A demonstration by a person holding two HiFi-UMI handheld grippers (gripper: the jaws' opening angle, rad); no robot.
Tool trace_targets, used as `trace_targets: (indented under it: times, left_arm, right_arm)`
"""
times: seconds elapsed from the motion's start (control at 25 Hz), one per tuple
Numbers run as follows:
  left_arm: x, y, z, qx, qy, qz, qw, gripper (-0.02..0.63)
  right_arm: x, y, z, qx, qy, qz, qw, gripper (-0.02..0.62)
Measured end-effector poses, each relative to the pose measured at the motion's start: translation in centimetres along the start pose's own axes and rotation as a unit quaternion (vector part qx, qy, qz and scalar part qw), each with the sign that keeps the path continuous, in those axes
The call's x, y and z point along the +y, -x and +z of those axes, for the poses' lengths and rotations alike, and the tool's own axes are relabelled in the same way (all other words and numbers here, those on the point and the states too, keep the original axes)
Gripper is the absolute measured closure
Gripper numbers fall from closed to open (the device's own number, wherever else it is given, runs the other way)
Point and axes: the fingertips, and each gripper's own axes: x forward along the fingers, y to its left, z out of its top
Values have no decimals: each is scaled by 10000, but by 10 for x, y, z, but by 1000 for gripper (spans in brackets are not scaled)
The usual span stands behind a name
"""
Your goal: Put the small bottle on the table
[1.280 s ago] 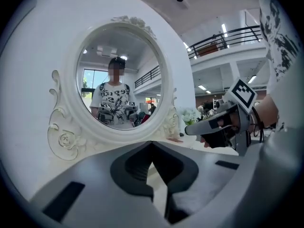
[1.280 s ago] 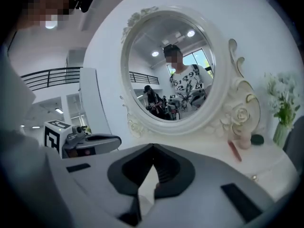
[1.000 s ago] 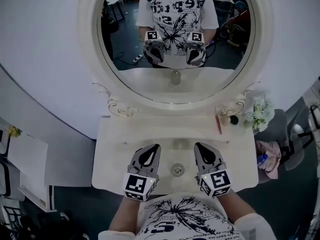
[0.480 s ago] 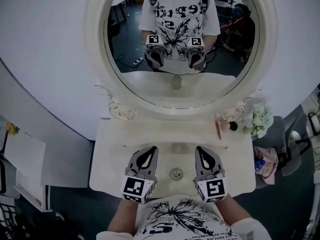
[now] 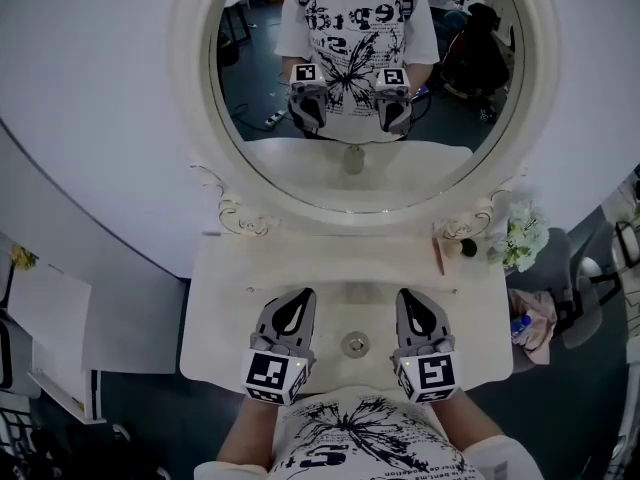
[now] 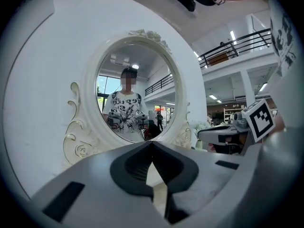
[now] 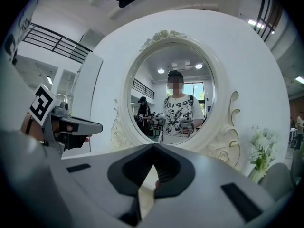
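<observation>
Hovering side by side in front of the oval mirror (image 5: 365, 78), the left gripper (image 5: 298, 303) and the right gripper (image 5: 412, 303) are both pointing toward its glass. Each is carrying nothing. In both gripper views the jaws are meeting at the tips, with only pale tabletop showing through the gap behind them.

Between the two grippers, straight out from the mirror's lowest point, a small round thing is sitting on the white vanity table (image 5: 250, 288). From above it is reading as the top of the small bottle (image 5: 355, 344). A small upright shape is showing at the bottom of the glass as a reflection (image 5: 352, 158), which is supporting that reading. The steep angle is hiding the bottle's body, so I cannot be sure.

If that is the bottle, it is already standing on the table, apart from both grippers, and the placing is looking done. Little is remaining beyond drawing the grippers away.

If the bottle meant is another one, nothing has been gripped and the whole fetch and set-down is waiting. A pink stick (image 5: 437, 252) and other tiny items are lying by the mirror's right foot, beside white flowers (image 5: 524, 236), too small to identify.
</observation>
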Motion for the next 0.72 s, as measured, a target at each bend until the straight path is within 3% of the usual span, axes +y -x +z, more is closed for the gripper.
trace_targets:
  times: [0.72]
  left_arm:
    - [6,0,-5,115,56,122,9998,588]
  right_arm:
    - [12,6,-3,97,-302,271,9991,578]
